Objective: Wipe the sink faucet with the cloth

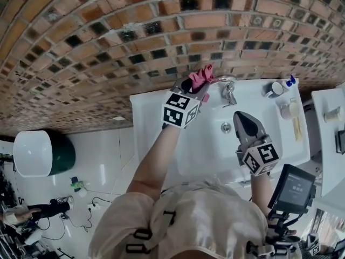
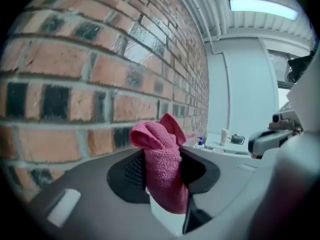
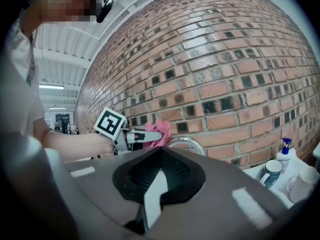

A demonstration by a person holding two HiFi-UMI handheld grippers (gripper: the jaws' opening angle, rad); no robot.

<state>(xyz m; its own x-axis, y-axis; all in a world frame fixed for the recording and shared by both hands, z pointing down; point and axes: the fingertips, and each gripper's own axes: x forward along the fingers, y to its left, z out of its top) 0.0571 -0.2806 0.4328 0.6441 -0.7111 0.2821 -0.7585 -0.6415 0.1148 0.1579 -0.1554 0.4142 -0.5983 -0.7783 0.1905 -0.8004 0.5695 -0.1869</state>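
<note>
At a white sink bench (image 1: pixel 145 109) set against a brick wall (image 1: pixel 108 36), a person works two pairs of tongs. The left tongs (image 1: pixel 195 85) (image 2: pixel 165 176) are clamped on a pink cloth (image 1: pixel 202 75) (image 2: pixel 161 144). The cloth bunches up above the tips at upper centre of the head view. It sits just left of the curved chrome faucet (image 1: pixel 227 88) (image 3: pixel 188 143), and whether cloth and spout touch cannot be told.

Lower and to the right in that view, the right tongs (image 1: pixel 241 117) (image 3: pixel 159 154) hang over the basin (image 1: pixel 205 144). Their tips are drawn together on nothing, and white porcelain shows through the slit behind them. The drain (image 1: pixel 226 127) lies at the basin's middle, just left of these tongs.

Right of the faucet, three containers stand on the bench. A mug (image 1: pixel 275 89) (image 3: pixel 272 171) lies nearest the spout, its inside dark. A blue-topped bottle (image 1: pixel 290 81) (image 3: pixel 285 151) stands just beside it. A pale cup (image 1: pixel 291 109) (image 3: pixel 305 181) sits nearer the front edge. Their contents cannot be made out.
</note>
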